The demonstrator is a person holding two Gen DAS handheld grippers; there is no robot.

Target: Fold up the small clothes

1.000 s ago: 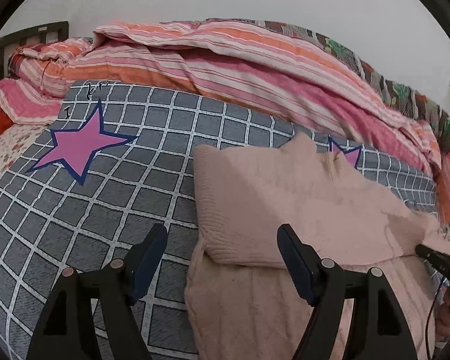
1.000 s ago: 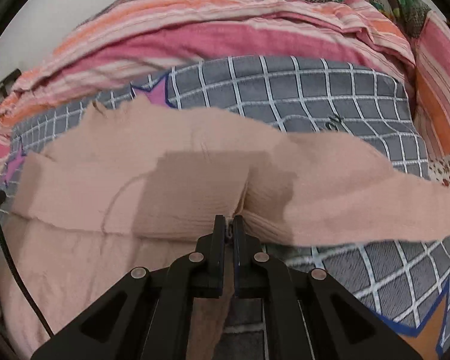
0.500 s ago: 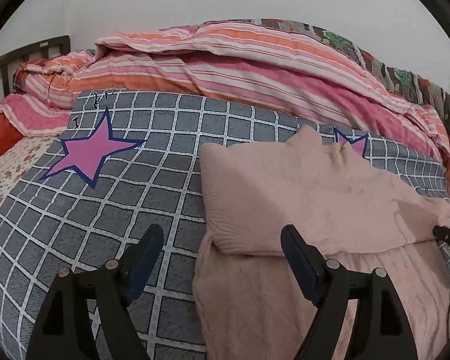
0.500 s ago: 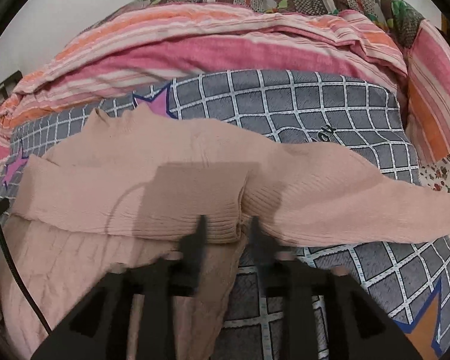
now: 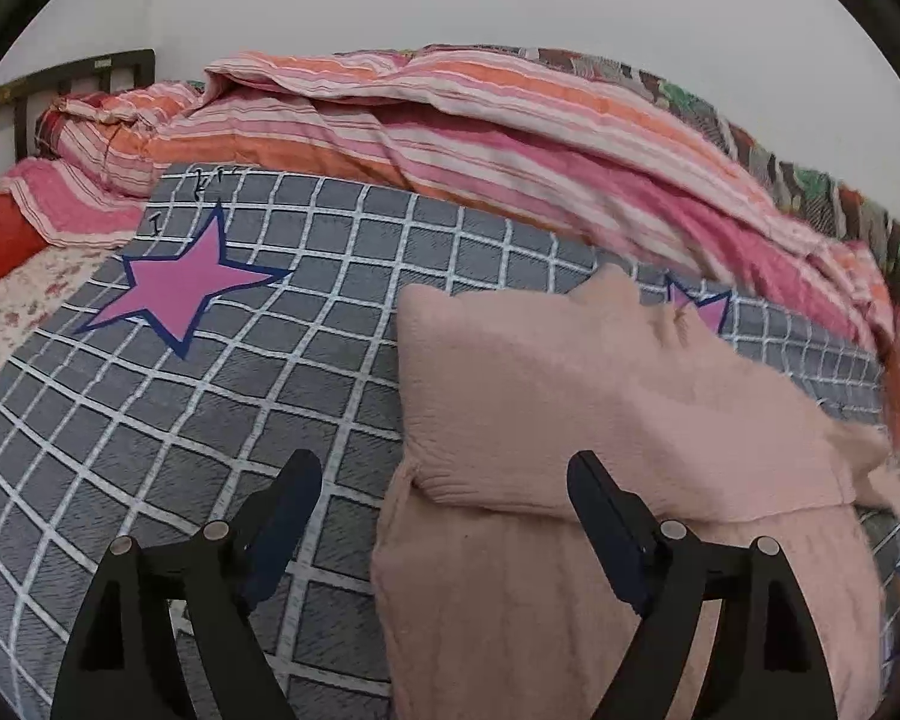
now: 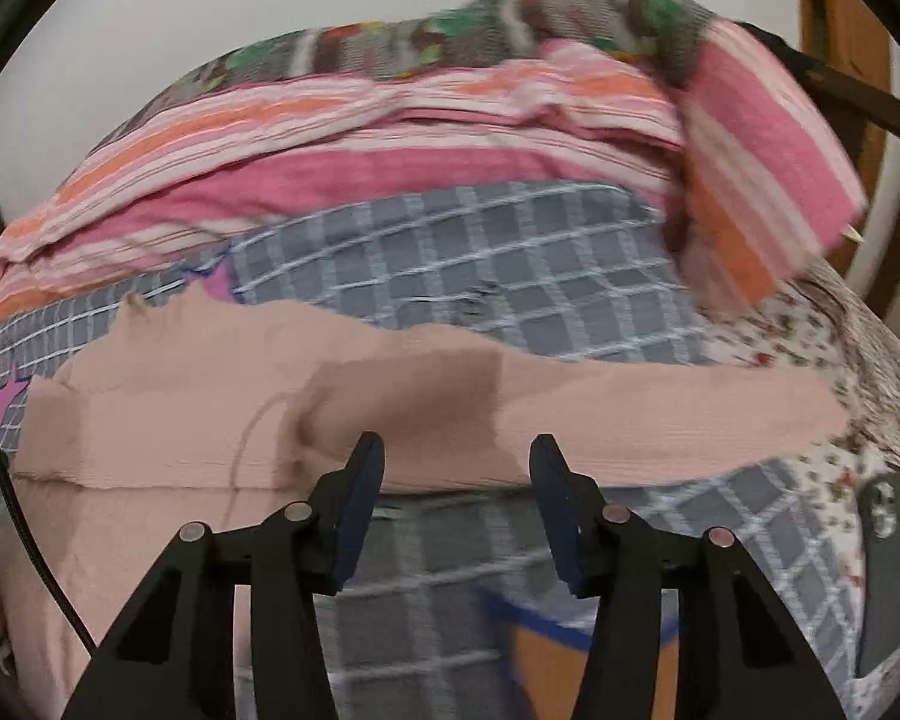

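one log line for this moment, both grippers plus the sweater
left gripper: open, empty | right gripper: open, empty | sweater: on blanket, one sleeve lies out flat

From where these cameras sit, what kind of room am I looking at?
Most likely a bedroom: a pink sweater lies on a bed's grey checked cover, with a striped quilt heaped behind and a dark headboard against the wall.

Right view motion-blurred; pink sweater (image 5: 600, 408) cut off below; sleeve end (image 6: 810, 414) smeared.
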